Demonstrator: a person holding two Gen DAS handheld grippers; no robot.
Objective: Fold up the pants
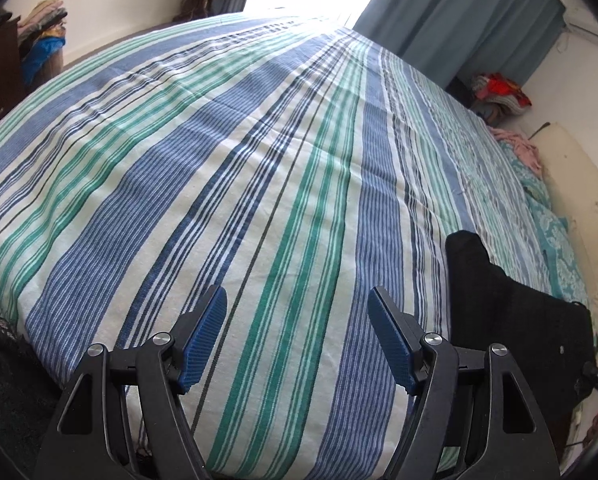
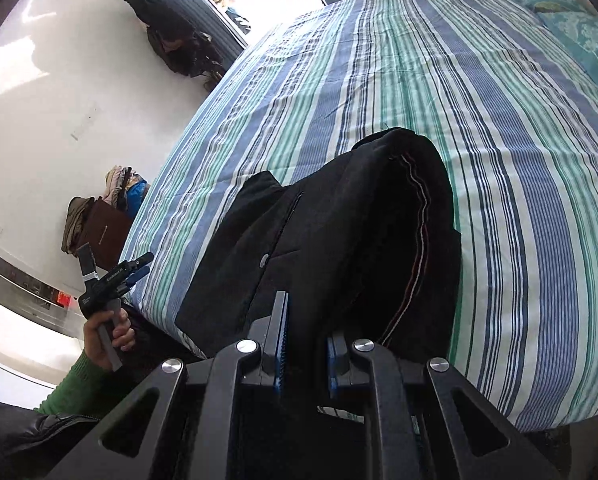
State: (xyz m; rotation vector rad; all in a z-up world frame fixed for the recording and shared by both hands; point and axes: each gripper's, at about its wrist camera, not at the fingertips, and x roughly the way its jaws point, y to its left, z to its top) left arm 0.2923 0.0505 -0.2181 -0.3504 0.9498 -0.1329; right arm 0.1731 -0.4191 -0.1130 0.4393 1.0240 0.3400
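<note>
stage: early | right gripper (image 2: pixel 303 346) jaws clenched on black fabric pants (image 2: pixel 339 216), bunched, seemingly unfolded, on striped bed (image 2: pixel 519 160) | left gripper (image 1: pixel 297 334) jaws released, empty

The right claw (image 2: pixel 305 336) hides the pinched edge of the black pants (image 2: pixel 339 220).

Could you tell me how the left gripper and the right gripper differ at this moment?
The left gripper stands open with nothing between its fingers; the right gripper is shut on the black pants. The left gripper looks over bare striped bedspread; the right gripper has the pants bunched in front of it. Both have black frames and blue pads.
</note>
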